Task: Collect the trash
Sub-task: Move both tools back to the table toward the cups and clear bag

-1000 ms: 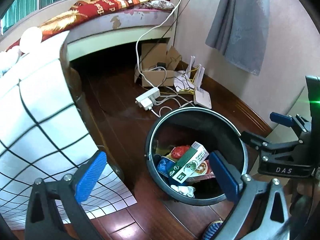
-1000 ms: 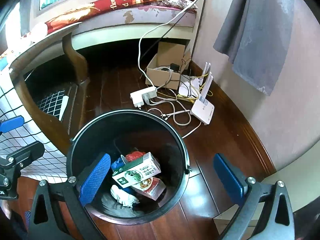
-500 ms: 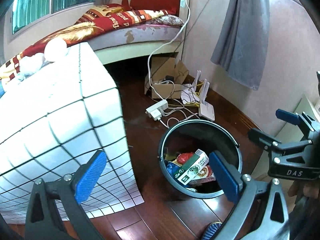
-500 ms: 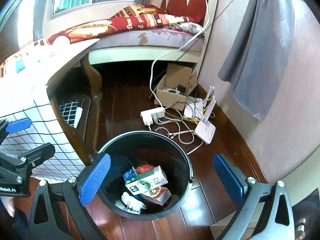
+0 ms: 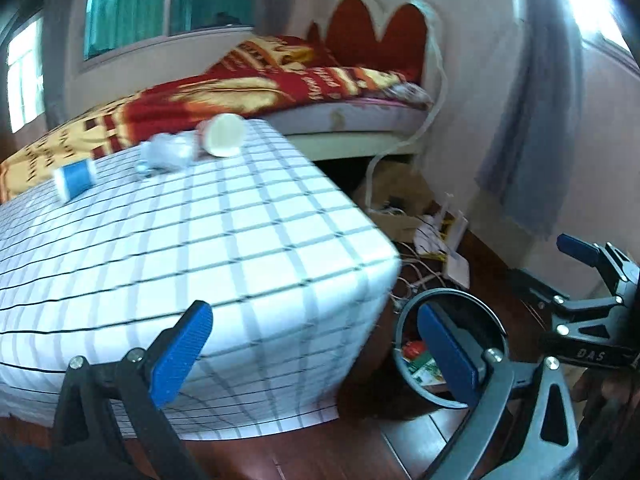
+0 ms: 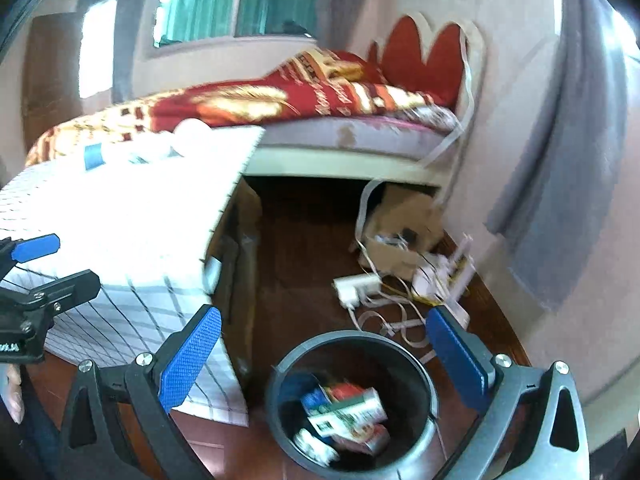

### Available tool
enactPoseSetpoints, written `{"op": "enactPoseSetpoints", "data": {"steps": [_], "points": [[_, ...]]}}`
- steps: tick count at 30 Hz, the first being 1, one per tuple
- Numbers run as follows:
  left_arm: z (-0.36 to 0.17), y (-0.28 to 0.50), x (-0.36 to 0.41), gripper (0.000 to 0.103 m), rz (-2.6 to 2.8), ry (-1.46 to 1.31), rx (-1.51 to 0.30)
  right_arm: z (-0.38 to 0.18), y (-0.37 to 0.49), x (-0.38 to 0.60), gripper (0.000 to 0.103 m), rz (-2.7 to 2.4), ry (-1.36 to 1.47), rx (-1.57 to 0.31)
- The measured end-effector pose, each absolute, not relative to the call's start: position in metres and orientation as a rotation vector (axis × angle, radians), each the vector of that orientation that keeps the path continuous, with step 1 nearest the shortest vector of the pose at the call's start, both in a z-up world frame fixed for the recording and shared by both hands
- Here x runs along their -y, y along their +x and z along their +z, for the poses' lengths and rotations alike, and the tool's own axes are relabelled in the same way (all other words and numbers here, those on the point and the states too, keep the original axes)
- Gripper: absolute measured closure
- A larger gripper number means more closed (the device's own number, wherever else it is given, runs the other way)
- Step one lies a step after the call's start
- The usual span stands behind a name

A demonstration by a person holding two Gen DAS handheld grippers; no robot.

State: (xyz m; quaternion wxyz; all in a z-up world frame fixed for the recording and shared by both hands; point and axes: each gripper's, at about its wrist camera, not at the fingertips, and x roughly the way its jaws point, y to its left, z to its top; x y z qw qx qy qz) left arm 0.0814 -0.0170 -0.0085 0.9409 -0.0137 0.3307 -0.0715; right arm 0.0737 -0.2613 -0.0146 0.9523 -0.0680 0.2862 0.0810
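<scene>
A black trash bin (image 6: 345,337) stands on the wooden floor beside the table and holds a green-and-white carton (image 6: 354,411) among other wrappers. My right gripper (image 6: 324,360) hovers open and empty above the bin. On the checked tablecloth (image 5: 208,248) lie a blue-and-white container (image 5: 74,178), crumpled white trash (image 5: 168,153) and a white cup (image 5: 224,140) on its side, all blurred. My left gripper (image 5: 316,356) is open and empty over the table's near corner. The bin (image 5: 480,308) is partly hidden behind one of its fingers. Each gripper shows at the edge of the other's view.
A bed (image 6: 328,128) with a red patterned blanket runs along the back wall. A cardboard box (image 6: 404,216), a power strip (image 6: 356,285), a router (image 6: 456,272) and loose cables clutter the floor behind the bin. A grey cloth (image 6: 560,184) hangs on the right wall.
Both grippers have risen and pulled back from the bin, still open. The tabletop with its trash has come into view, and the bin now looks smaller and lower.
</scene>
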Motion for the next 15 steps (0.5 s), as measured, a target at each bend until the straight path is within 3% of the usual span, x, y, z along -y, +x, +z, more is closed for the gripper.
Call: {"op": "enactPoseSetpoints", "data": {"steps": [15], "points": [[0.012, 0.100, -0.151, 0.010, 0.113, -0.123, -0.647, 0.036, 0.143, 0.113, 0.000, 0.398, -0.166, -0.569]]}}
